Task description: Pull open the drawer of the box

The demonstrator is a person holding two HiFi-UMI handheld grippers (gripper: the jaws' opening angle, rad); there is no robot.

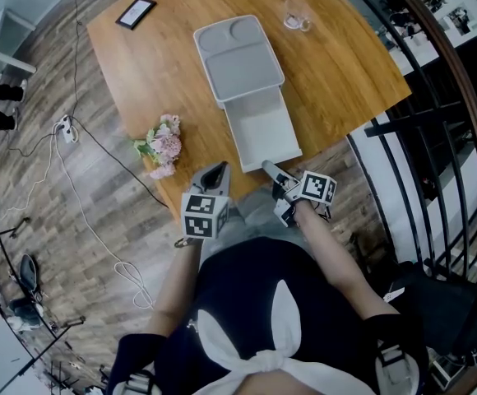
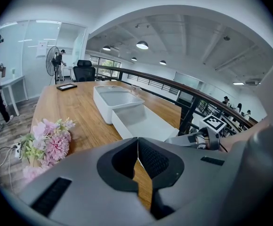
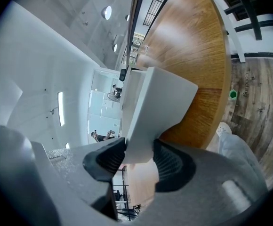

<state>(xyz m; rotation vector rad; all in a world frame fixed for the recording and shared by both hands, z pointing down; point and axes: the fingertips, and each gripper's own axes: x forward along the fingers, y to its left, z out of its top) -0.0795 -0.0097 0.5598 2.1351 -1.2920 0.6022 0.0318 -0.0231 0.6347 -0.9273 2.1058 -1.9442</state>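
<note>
- The white box [image 1: 238,52] [image 2: 109,99] sits near the middle of a wooden table [image 1: 156,64] [image 2: 75,112] [image 3: 197,46], its tray-like top bare.
- Its drawer [image 1: 263,130] [image 2: 143,121] [image 3: 160,102] is slid well out of the box toward the person, its front end reaching the table's near edge (the inside looks bare and white).
- The right gripper [image 1: 271,171] [image 3: 139,157] is at that front end. In the right gripper view the drawer's white front wall stands between the two ribbed pads [image 3: 112,160], and both pads press on it: the gripper is clenched on the drawer.
- The left gripper [image 1: 216,174] [image 2: 138,142] hovers just left of the drawer's front corner, above the table edge. Its jaws are closed against each other with nothing between them, and it touches neither the box nor the drawer.
- A bunch of pink flowers [image 1: 163,146] [image 2: 47,142] lies on the table to the left of the drawer, apart from it.
- A dark picture frame [image 1: 135,12] [image 2: 66,86] lies flat at the table's far left corner, and a clear glass [image 1: 296,16] stands at the far right, both well apart from the box.
- A black railing [image 1: 436,97] [image 2: 174,86] curves along the right side of the table.
- Cables [image 1: 82,212] trail over the wood floor on the left.
</note>
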